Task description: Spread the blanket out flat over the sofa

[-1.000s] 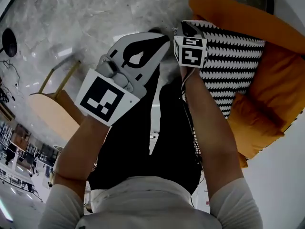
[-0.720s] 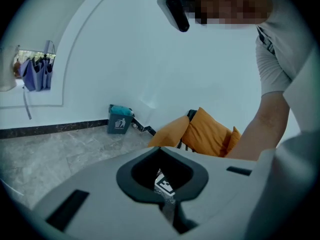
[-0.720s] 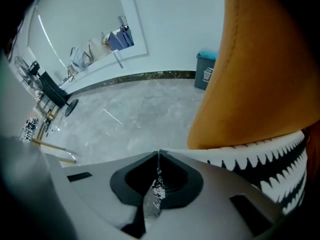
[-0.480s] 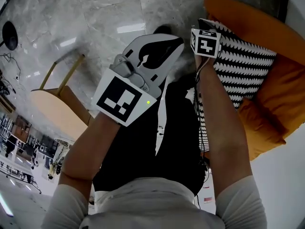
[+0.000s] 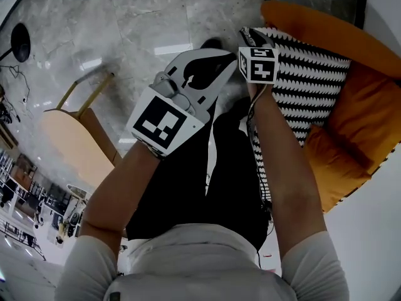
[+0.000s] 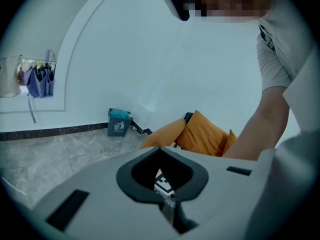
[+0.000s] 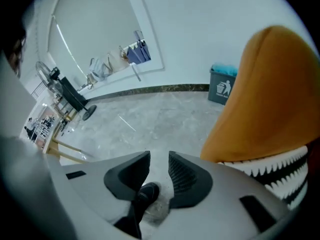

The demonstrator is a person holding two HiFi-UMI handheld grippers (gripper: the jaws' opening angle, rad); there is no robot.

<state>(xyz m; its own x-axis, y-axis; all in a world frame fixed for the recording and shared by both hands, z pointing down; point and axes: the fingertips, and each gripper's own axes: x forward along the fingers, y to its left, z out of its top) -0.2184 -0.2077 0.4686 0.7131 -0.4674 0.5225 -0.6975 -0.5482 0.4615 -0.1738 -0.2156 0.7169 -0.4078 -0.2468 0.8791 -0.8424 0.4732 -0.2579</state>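
Your right gripper was found released. Its jaws were opening, with a clear gap between the ribbed pads and nothing between them. Through that gap only the grey marble floor and the toe of your dark shoe were seen.

The black-and-white patterned blanket was not in either claw. It lay over the orange sofa, covering the part nearest you. One strip ran down the sofa's front alongside your right forearm. Its far corner sat just beside the right gripper. In the right gripper view the same cloth showed at the lower right, next to the gripper body and outside the jaws. Whether the gripper touched it could not be established.

An orange cushion lay uncovered on the sofa, to the right of the blanket.

Your left gripper was clenched on nothing, its tips together. It was held over the floor in front of your legs, left of the right gripper and apart from the blanket.

A light wooden chair stood on the floor to your left, well apart from the sofa. A teal-lidded waste bin stood against the far wall.
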